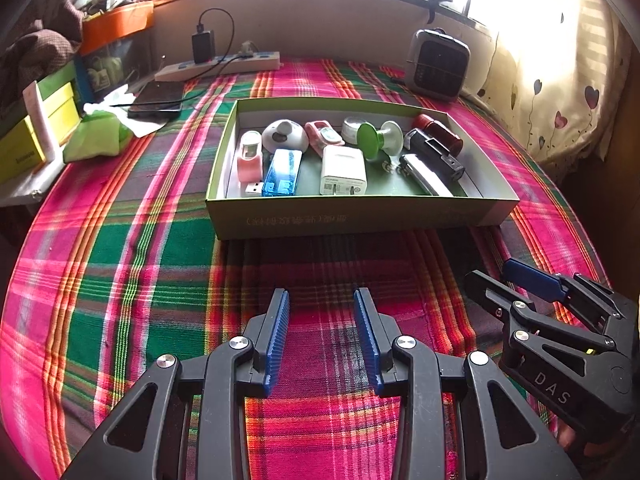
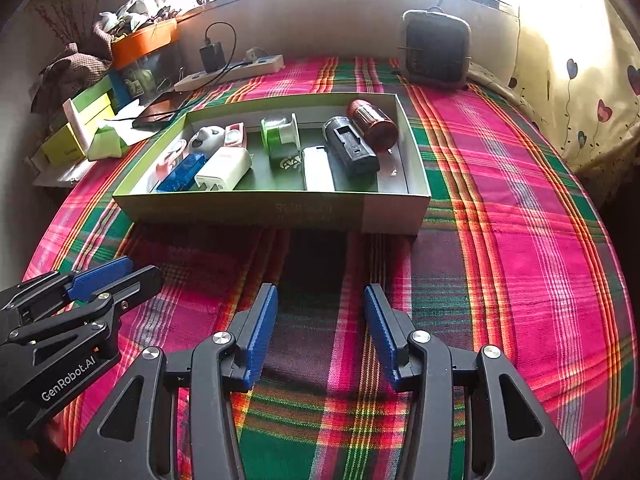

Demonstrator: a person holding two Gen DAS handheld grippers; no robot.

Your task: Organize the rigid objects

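Jaws of both tools are seen spread apart with nothing between them: the left gripper (image 1: 321,336) and the right gripper (image 2: 321,332) are held low over the plaid bedspread (image 1: 120,280), side by side and well short of the box. Beyond them the shallow green box (image 1: 360,212) lies on the bed with its long axis running left to right, its long wall facing the jaws. Inside, most small objects are laid pointing from near wall to far wall: the blue USB device (image 1: 282,172), the white charger (image 1: 343,170), the silver lighter (image 1: 424,174) and the black device (image 1: 436,152), the last two angled slightly. A red cylinder (image 1: 440,132) lies in the far right corner. Since the objects are packed touching or just beside one another, neighbours could be knocked or dragged if one were gripped across its width; the light box could also be pushed along the soft cloth. Further back, a power strip (image 1: 220,66) and a small heater (image 1: 436,64) are seen.
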